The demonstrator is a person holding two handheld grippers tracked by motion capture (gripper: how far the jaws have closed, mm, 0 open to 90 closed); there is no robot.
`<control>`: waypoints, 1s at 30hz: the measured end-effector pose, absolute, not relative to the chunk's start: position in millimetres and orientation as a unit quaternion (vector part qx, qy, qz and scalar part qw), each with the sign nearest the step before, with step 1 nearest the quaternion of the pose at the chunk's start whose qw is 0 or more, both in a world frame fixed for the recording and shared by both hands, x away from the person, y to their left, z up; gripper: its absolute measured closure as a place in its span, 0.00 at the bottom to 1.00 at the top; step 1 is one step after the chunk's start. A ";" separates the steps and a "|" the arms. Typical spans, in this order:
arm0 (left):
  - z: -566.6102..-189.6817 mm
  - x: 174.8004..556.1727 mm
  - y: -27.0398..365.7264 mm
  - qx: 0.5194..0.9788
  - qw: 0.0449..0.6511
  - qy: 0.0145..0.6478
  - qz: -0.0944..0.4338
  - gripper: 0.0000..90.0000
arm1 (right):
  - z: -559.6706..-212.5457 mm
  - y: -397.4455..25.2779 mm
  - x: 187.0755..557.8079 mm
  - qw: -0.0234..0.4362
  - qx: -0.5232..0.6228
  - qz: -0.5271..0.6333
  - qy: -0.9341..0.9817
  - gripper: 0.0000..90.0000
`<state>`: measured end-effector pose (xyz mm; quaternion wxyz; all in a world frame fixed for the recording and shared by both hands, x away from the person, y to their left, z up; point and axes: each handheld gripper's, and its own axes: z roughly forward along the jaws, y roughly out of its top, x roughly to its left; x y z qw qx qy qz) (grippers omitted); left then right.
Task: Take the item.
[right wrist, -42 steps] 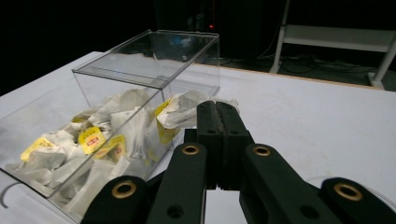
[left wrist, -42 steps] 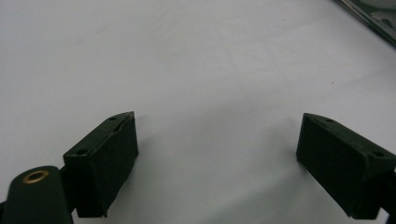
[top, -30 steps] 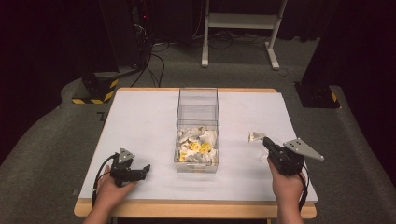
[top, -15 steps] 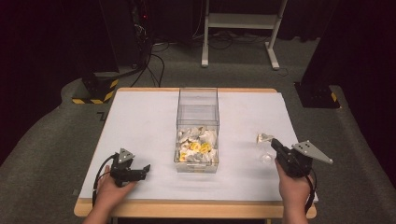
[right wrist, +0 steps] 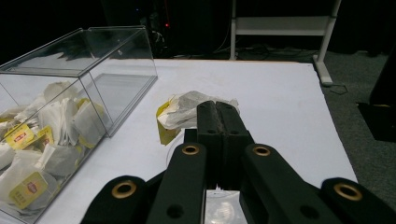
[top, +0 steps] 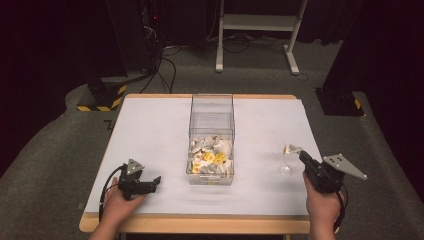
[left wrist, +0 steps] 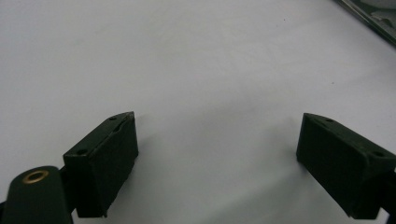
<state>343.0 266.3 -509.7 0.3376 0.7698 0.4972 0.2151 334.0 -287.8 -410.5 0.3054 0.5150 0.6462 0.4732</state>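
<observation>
A clear plastic box (top: 211, 112) stands mid-table, its near half heaped with white and yellow tea bags (top: 210, 157); it also shows in the right gripper view (right wrist: 112, 60). My right gripper (top: 301, 155) is shut on one tea bag (top: 292, 149), held just above the table to the right of the box. In the right gripper view the jaws (right wrist: 217, 109) are pressed together with the crumpled bag (right wrist: 184, 109) at their tips. My left gripper (top: 150, 182) rests near the front left edge, open, with only bare table between its jaws (left wrist: 217, 135).
A small clear round thing (top: 284, 170) lies on the white table cover (top: 150, 130) under the held tea bag, and shows below the jaws (right wrist: 219, 210). Beyond the table's far edge stand a white metal frame (top: 257, 22), cables and dark equipment.
My right gripper has moved to the right with the tea bag, away from the box. The left gripper has stayed where it was.
</observation>
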 end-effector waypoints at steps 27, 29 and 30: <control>-509.7 343.0 266.3 0.770 0.337 0.497 0.215 0.14 | -416.1 -290.3 337.1 0.299 0.528 0.464 0.645 0.79; -509.7 343.0 266.3 0.770 0.337 0.497 0.215 0.14 | -416.3 -290.0 337.3 0.300 0.527 0.464 0.646 0.77; -509.7 343.0 266.3 0.770 0.338 0.497 0.215 0.14 | -416.3 -289.8 337.4 0.300 0.527 0.464 0.646 0.76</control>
